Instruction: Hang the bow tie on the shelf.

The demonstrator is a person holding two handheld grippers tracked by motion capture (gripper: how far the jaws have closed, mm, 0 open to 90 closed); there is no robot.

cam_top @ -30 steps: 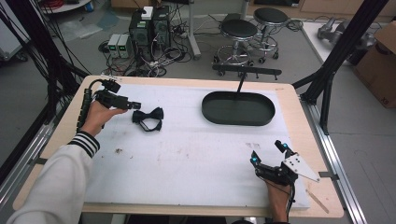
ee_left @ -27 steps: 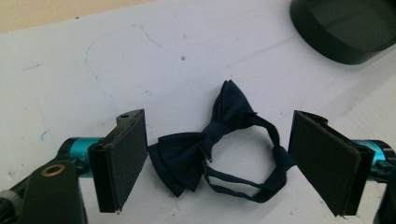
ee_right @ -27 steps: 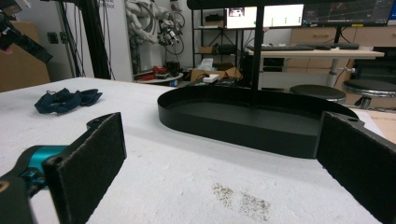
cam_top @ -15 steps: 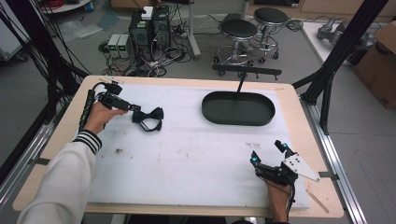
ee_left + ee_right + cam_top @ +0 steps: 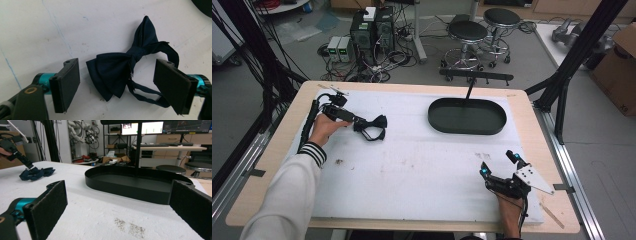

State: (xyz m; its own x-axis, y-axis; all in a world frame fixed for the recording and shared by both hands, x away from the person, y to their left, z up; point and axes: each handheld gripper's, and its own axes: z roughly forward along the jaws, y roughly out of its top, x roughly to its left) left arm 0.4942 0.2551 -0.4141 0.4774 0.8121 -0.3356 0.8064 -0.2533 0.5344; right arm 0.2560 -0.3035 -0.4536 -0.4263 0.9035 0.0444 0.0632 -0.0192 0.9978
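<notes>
A dark navy bow tie (image 5: 373, 128) with its thin neck strap lies on the white mat at the left. My left gripper (image 5: 360, 123) reaches it from the left and is open. In the left gripper view the bow tie (image 5: 113, 75) lies flat between the two spread jaws of the left gripper (image 5: 117, 63), and neither pad touches it. My right gripper (image 5: 498, 164) rests open near the front right of the mat, holding nothing. Past the right gripper (image 5: 120, 186) I see the bow tie (image 5: 37, 173) with the left gripper (image 5: 17, 153) over it.
A black oval tray (image 5: 467, 131) stands at the back right of the mat, with a black stand rising behind it; its wall (image 5: 125, 188) lies straight ahead of the right gripper. The white mat (image 5: 422, 175) covers most of the wooden table. Stools and computers stand beyond the far edge.
My left gripper has moved right and down onto the bow tie, so its open jaws now straddle it. The bow tie and the right gripper have stayed put.
</notes>
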